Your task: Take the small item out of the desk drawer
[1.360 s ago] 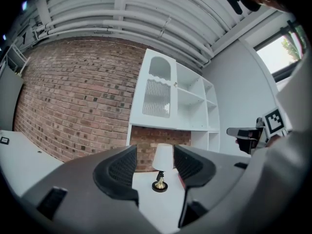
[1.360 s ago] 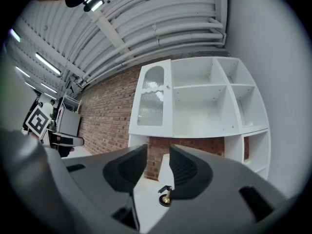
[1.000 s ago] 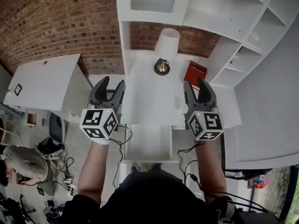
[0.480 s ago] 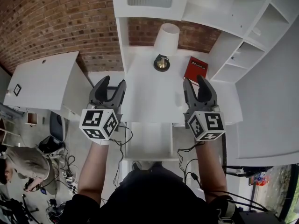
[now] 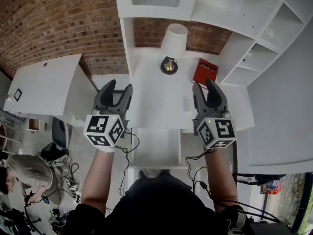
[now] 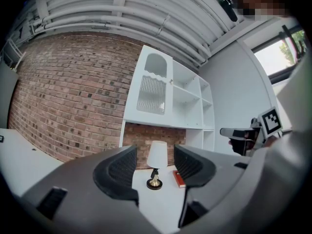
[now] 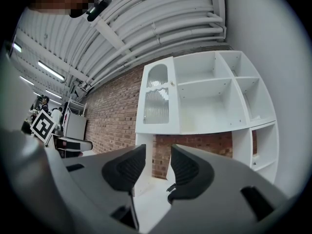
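The desk's drawer [image 5: 155, 148] stands pulled out below the white desk top [image 5: 156, 106], just in front of my body; its inside looks plain white and I see no small item in it. My left gripper [image 5: 119, 89] hovers over the desk's left edge, jaws open and empty; in the left gripper view the left gripper [image 6: 155, 167] points at the lamp. My right gripper [image 5: 204, 88] hovers over the desk's right side near a red book [image 5: 204, 72]. In the right gripper view the right gripper [image 7: 158, 167] has its jaws closing, with nothing between them.
A white-shaded lamp [image 5: 171, 48] with a brass base stands at the back of the desk. White shelving [image 5: 254, 13] rises at the right, against a brick wall. A second white table [image 5: 44, 84] is at the left, with cables [image 5: 63, 180] and a person [image 5: 19, 170] on the floor side.
Both grippers stay almost where they were, above the desk. The right gripper's jaws look slightly narrower. The head view has shifted a little.
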Demonstrator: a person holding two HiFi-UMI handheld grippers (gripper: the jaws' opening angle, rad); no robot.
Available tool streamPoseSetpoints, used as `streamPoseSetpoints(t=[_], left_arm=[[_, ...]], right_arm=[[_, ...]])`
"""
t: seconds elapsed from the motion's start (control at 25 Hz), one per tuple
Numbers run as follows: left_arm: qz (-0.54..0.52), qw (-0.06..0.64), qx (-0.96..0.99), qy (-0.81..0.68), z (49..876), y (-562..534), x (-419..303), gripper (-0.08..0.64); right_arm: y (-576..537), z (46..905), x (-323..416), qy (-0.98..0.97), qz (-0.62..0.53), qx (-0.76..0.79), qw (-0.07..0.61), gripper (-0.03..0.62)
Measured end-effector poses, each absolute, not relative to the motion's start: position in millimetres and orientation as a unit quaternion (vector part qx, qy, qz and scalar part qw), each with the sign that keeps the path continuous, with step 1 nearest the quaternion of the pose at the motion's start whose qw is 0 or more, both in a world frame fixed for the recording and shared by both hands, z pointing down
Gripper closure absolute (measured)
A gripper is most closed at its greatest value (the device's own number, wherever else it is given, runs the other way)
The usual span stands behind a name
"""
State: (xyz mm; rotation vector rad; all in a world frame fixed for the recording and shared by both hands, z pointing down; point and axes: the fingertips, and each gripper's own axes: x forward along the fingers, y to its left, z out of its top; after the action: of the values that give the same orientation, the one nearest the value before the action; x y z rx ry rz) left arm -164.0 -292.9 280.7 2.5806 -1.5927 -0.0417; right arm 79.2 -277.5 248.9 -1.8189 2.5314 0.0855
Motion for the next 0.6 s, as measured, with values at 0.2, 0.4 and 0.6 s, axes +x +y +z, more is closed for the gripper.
streamPoseSetpoints(t=[0.2,0.4,0.6], left_arm=[[-0.012,0.057,0.848,-0.527,282.6,-292.7,-163.7,0.324],[-0.01,0.058,0.847,-0.528,284.5,-291.3,-161.7,0.324],[-0.009,0.059,0.847,-0.528,286.7,-289.9,-158.8,0.324]], right_arm=[[-277.4,248.3,80.7,0.813,0.024,-0.581,0.016,0.448],[-276.8,250.7,82.8,0.814,0.021,-0.58,0.015,0.448],[-275.8,252.8,85.4,0.814,0.02,-0.58,0.016,0.448]])
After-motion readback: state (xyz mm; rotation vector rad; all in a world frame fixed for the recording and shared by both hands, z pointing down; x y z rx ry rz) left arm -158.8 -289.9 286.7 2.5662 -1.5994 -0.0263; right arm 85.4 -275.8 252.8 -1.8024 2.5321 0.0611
